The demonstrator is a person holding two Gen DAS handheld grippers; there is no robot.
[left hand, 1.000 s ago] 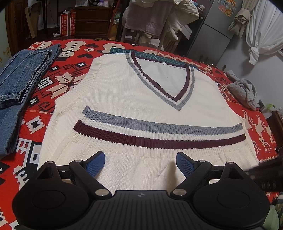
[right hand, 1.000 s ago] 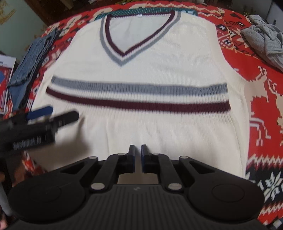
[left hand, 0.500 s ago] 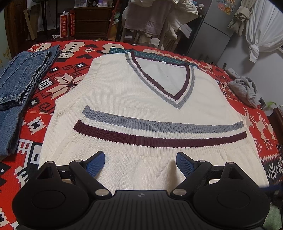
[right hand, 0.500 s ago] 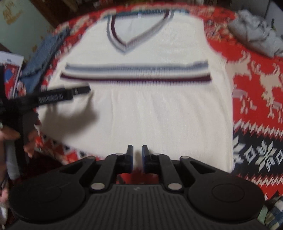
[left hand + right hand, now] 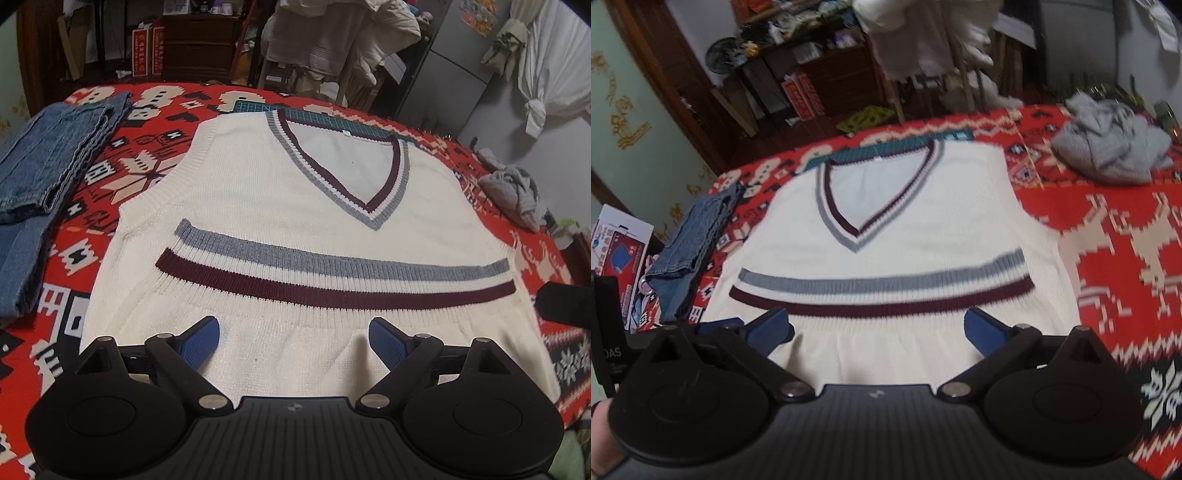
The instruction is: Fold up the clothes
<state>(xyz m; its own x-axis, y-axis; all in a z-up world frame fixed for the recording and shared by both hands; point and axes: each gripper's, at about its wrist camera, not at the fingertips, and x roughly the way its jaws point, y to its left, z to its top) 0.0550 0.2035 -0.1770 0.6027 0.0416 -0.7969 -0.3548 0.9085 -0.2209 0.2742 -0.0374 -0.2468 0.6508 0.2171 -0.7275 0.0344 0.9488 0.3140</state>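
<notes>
A cream knit vest (image 5: 295,206) (image 5: 901,236) with a grey and a maroon chest stripe and a striped V-neck lies flat, front up, on the red patterned cloth (image 5: 122,173) (image 5: 1115,236). My left gripper (image 5: 293,341) hovers open over the vest's hem, blue pads spread wide. My right gripper (image 5: 879,328) is open too, above the hem and nearer the vest's right side. Nothing sits between either pair of fingers. The right gripper's body shows at the right edge of the left wrist view (image 5: 565,302), and the left one at the left edge of the right wrist view (image 5: 607,332).
Folded blue jeans (image 5: 48,173) (image 5: 690,251) lie left of the vest. A crumpled grey garment (image 5: 517,192) (image 5: 1112,151) sits at the far right. A green mat (image 5: 314,114) peeks out behind the collar. Chairs draped with clothes and a dark cabinet stand behind the table.
My right gripper went from shut to open and rose, tilting up to show the room. The left gripper stayed open and pulled back slightly.
</notes>
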